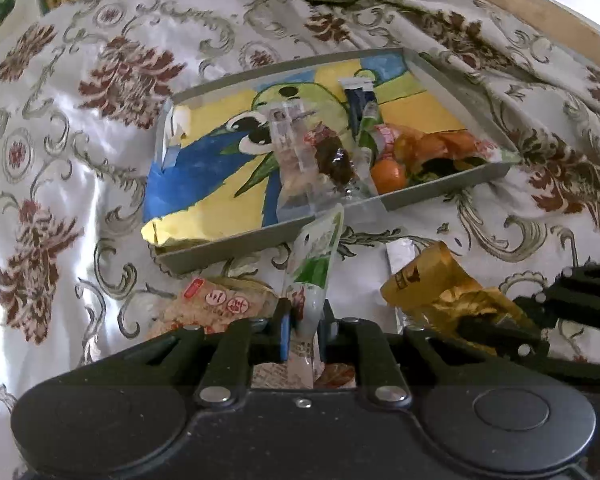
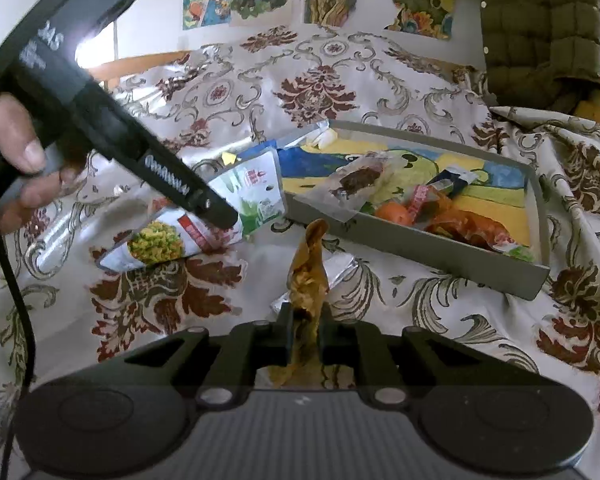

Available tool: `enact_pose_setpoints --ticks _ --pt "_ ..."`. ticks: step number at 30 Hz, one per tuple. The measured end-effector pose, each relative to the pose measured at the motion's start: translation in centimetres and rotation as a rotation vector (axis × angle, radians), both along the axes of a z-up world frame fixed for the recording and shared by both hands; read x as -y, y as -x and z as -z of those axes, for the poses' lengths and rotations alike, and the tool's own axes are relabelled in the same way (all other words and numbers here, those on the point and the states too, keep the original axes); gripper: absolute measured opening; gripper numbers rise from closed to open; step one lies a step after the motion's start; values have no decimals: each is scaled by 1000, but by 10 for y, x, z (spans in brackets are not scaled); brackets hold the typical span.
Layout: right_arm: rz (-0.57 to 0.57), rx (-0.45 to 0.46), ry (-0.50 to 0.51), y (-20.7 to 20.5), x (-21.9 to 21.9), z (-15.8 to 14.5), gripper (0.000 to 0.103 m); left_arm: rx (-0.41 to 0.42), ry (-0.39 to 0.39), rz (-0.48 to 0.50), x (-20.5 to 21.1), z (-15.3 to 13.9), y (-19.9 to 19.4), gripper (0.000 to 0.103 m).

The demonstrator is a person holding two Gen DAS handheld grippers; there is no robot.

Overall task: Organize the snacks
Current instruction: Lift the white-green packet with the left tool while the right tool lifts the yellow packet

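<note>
Both tongs are basically clamped right down on a packet each: the left gripper has its jaws pinched on a white and green snack pouch, held up off the cloth just short of the tray's near rim, and the right gripper is squeezed on a crinkly amber snack wrapper that sticks up between its fingers. Under the left one there's a tan packet with red stamps lying on the floral tablecloth. The grey tray sits just beyond, low walls all round. Its right end is crowded with an orange, a dark snack in clear wrap and a few more wrappers, while the left half, over the painted bird lining, is wide open. A silver foil packet lies on the cloth beside the right gripper.
</note>
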State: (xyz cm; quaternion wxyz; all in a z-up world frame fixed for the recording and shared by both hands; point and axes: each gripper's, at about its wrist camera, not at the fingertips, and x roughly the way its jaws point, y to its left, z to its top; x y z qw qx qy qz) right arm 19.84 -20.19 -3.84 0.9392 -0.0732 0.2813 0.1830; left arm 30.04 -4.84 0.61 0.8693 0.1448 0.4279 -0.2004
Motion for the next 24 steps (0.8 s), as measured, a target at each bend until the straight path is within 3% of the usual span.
enact_pose_setpoints --ticks 10,17,24 --pt "8 58 -9 6 3 -14 11 18 79 -21 -1 -24 18 10" --pt "42 130 -16 17 11 -32 11 -14 235 -118 -14 -44 29 10" --pt "107 217 -57 23 28 -51 11 81 366 -159 -18 -70 33 10"
